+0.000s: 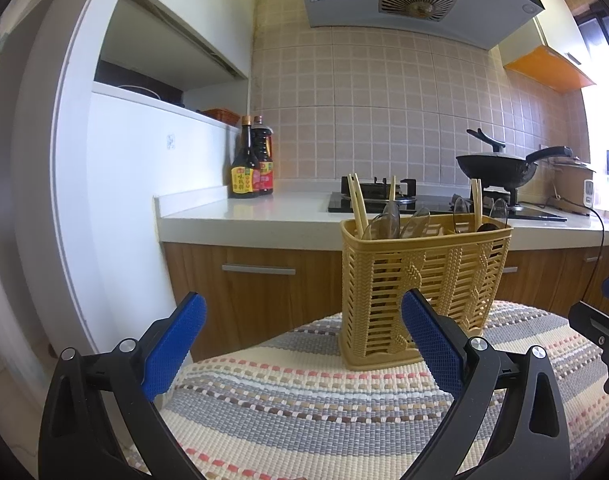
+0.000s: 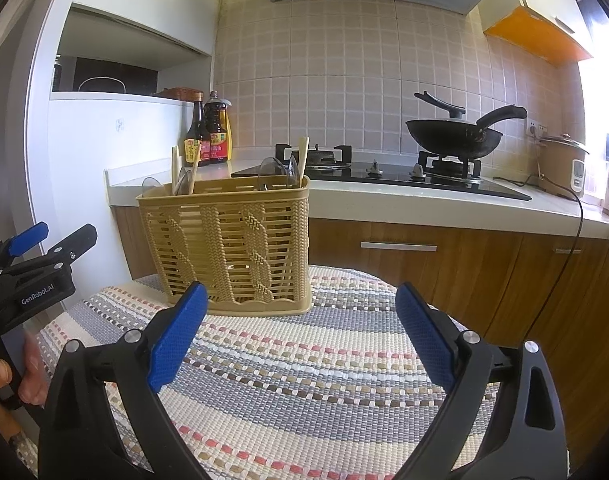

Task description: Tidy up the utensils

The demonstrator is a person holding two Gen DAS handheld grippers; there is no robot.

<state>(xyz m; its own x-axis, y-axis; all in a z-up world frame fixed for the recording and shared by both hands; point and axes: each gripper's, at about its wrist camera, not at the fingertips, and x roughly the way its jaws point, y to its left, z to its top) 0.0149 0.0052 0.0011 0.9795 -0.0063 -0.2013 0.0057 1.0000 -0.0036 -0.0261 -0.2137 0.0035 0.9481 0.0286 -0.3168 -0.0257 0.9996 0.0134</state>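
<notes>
The basket [image 1: 420, 292] is showing as tan plastic moulded in a woven, slatted pattern, holding pale wooden chopsticks [image 1: 357, 206] and clear glossy spoons [image 1: 388, 216]. The mat [image 2: 304, 368] beneath is looking like coarse, matt woven cloth. Both grippers' pads [image 2: 176, 340] are showing blue, finely textured faces on smooth black plastic.

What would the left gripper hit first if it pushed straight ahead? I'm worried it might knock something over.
Probably the yellow utensil basket, but only its left end. The open left gripper points just left of it, with its right finger overlapping the basket's near corner. Depth is unclear; it might slip past toward the cabinet drawer.
</notes>
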